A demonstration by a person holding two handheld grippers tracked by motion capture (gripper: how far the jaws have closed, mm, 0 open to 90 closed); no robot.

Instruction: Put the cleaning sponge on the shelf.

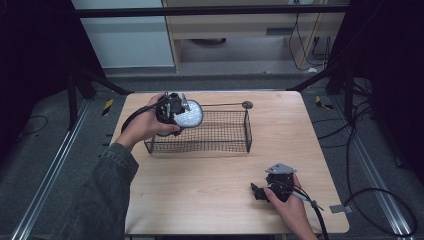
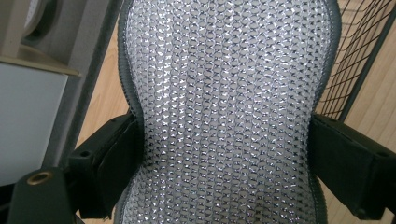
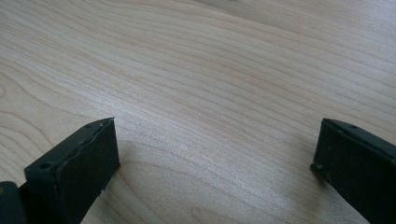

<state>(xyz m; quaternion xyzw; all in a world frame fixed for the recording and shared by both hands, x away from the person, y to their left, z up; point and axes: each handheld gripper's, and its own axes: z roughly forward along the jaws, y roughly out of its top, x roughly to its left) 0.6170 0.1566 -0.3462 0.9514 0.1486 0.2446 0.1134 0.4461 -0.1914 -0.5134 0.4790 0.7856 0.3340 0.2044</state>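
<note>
My left gripper (image 1: 181,114) is shut on a silver mesh scrubbing pad (image 1: 189,114) with a dark grey edge, held above the left end of the black wire basket (image 1: 225,145). Seen from the left gripper view, the pad (image 2: 224,112) is pinched at its narrow waist between both jaws, with the basket's wires (image 2: 359,60) behind at the right. My right gripper (image 1: 259,192) rests low over the wooden table (image 1: 200,190) near the front right; its jaws stand wide apart in the right gripper view, with bare wood (image 3: 210,107) between them.
A basket handle with a round grey knob (image 1: 247,104) sticks out at the basket's far right corner. Black cables (image 1: 380,200) lie on the floor right of the table. Metal frame legs and a shelf unit stand behind the table.
</note>
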